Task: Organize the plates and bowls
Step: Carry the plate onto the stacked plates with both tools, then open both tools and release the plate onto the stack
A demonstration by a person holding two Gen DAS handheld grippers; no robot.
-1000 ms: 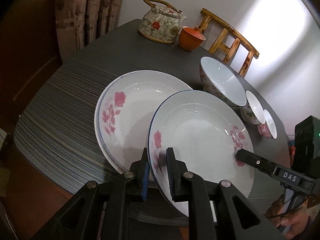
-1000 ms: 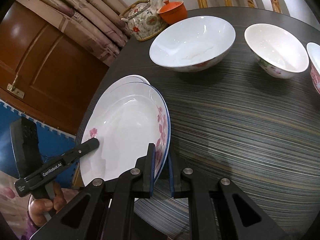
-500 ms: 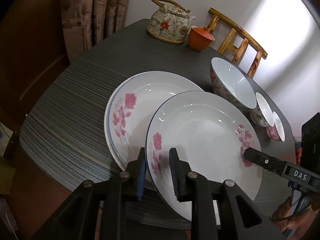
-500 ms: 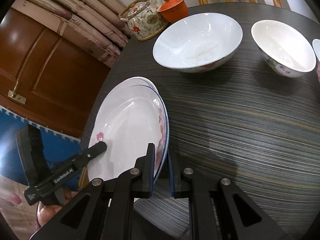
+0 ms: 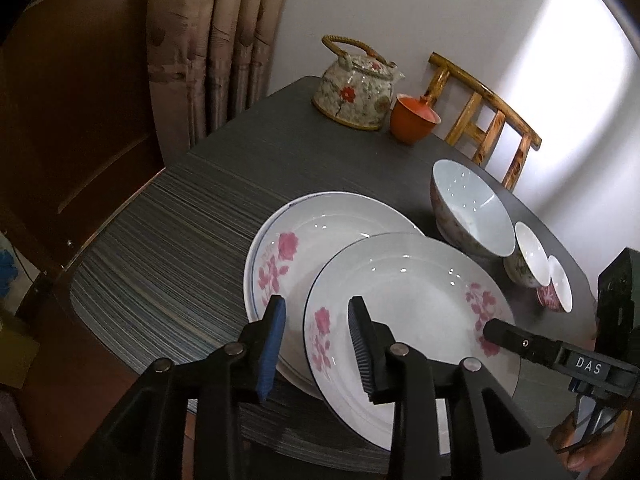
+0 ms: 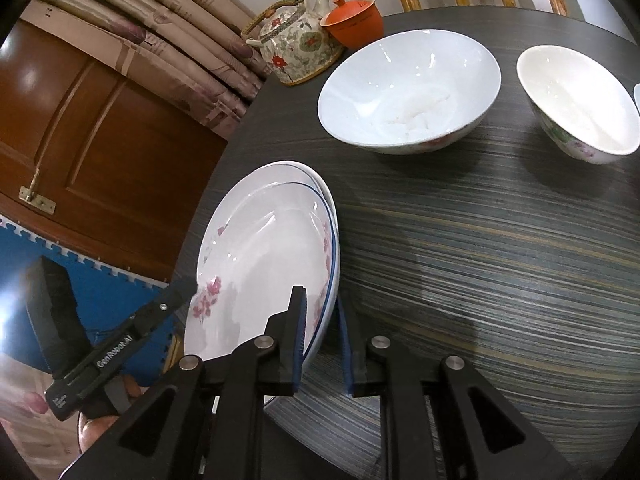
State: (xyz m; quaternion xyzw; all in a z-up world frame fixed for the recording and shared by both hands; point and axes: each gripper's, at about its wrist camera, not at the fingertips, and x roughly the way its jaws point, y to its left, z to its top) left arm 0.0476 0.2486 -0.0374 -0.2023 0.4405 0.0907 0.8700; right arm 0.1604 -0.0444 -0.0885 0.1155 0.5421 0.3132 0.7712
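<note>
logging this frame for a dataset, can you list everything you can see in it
plates: 2, white with pink flowers and blue rim, upper plate overlapping lower plate at the near table edge
large bowl: 1, white inside, behind the plates
medium bowl: 1, white with floral outside, right of the large bowl
small bowl: 1, white with pink outside, past the medium bowl
teapot: 1, floral, cane handle, far table end
lidded cup: 1, orange, beside the teapot
table: 1, dark striped
chair: 1, wooden, behind the table
curtain: brown, by the wall
left hand-held gripper: open, astride the upper plate's rim
right hand-held gripper: open, astride the opposite rim
</note>
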